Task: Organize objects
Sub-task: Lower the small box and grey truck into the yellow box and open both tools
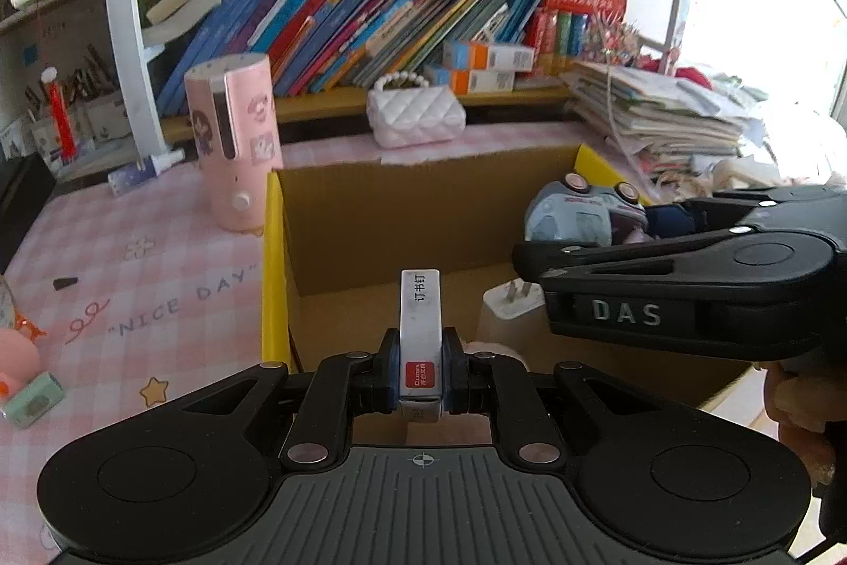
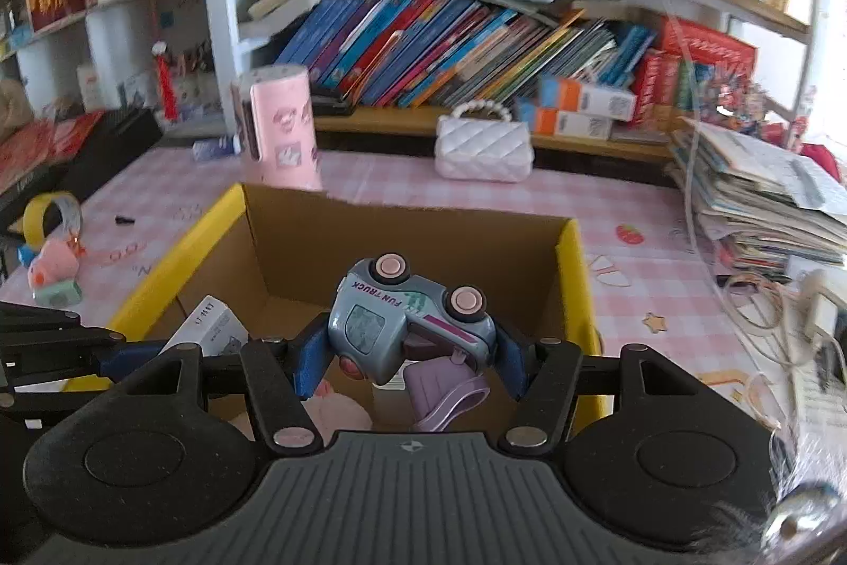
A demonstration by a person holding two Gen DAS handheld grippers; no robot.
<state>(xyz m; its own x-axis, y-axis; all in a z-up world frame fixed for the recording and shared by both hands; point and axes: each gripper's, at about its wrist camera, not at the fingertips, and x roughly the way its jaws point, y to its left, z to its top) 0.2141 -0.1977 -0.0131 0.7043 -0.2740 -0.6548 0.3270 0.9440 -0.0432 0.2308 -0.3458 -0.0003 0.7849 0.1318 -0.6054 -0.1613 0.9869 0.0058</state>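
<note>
Left gripper (image 1: 421, 374), jaws drawn tight, clamps a narrow white staple box (image 1: 421, 326) that stands on end between its pads, red label facing the camera. Right gripper (image 2: 410, 356), jaws about half apart, grips a grey-blue toy truck (image 2: 407, 321) lettered FUN TRUCK, tipped so that two pink wheels point upward, with a lilac part hanging below it. Both loads hang over the open cardboard box (image 2: 402, 231), whose side rims are yellow.

Inside the box, seen from the left wrist, a white plug adapter (image 1: 511, 305) lies on the floor near the right gripper; from the right wrist a white carton (image 2: 212, 326) leans at the left wall and something pink (image 2: 339, 409) lies at the bottom. Most of the cardboard floor toward the far wall is bare. In the left wrist view the right gripper crosses the right-hand part of the box at close range, the truck beyond its tip.

Around the box, on the pink checked tablecloth (image 1: 132, 258): a tall pink cylinder (image 1: 235, 141) stands just beside the far left corner; a white quilted purse (image 1: 415, 115) sits behind the far wall, at the foot of the bookshelf (image 1: 370, 30); a stack of papers (image 2: 757, 199) lies to the right, with loose cables (image 2: 762, 316) nearer the camera.
</note>
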